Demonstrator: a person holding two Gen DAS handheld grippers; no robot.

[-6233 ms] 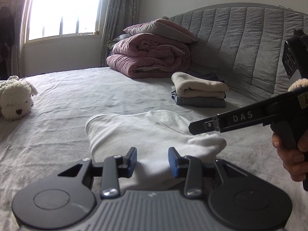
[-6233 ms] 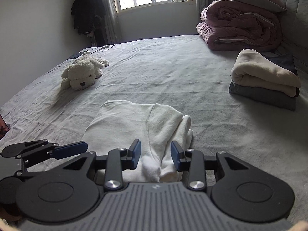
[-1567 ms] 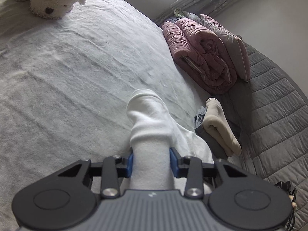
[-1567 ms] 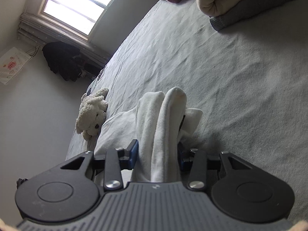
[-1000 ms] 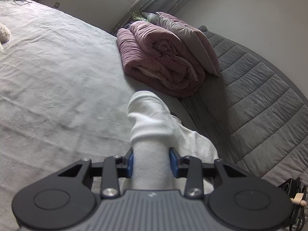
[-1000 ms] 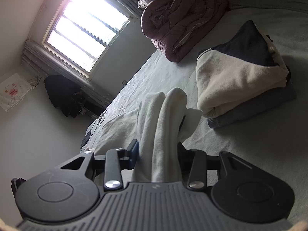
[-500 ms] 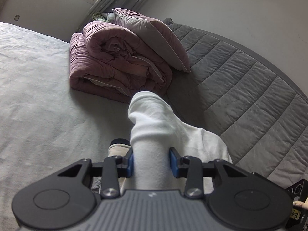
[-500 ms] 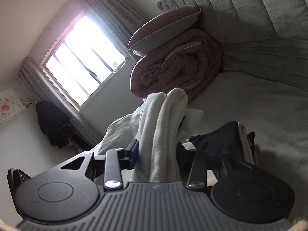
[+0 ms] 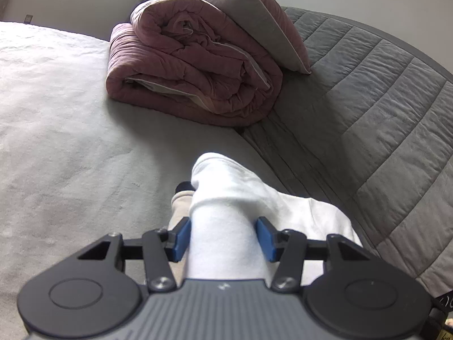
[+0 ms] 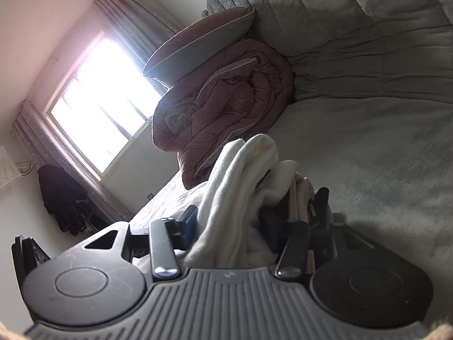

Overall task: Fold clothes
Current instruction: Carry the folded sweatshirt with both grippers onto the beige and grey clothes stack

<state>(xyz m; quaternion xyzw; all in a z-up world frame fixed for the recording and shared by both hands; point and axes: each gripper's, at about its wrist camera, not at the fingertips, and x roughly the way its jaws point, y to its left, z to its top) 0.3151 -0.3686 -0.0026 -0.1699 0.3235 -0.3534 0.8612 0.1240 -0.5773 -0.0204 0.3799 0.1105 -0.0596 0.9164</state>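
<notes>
A folded white garment [image 9: 226, 198] lies between the blue pads of my left gripper [image 9: 223, 238]. Those jaws are opening and the pads stand at the cloth's sides without squeezing it. Under its left edge shows the beige top of a stack of folded clothes [image 9: 179, 204]. In the right wrist view, the same white garment [image 10: 235, 175] bunches between the pads of my right gripper [image 10: 229, 226]. These jaws are also opening and the folds hang slack. The beige and dark layers of the stack [image 10: 301, 198] sit just right of it.
A rolled pink quilt [image 9: 192, 76] with a pillow [image 9: 249, 22] on top lies ahead against the grey quilted headboard [image 9: 382, 99]. Grey bed sheet [image 9: 56, 141] spreads to the left. A bright window [image 10: 99, 99] and dark hanging clothes [image 10: 62, 198] are on the far wall.
Both grippers carried the white garment toward the headboard and lowered it onto the stack of folded clothes. Both pairs of jaws have widened and loosened on the cloth.
</notes>
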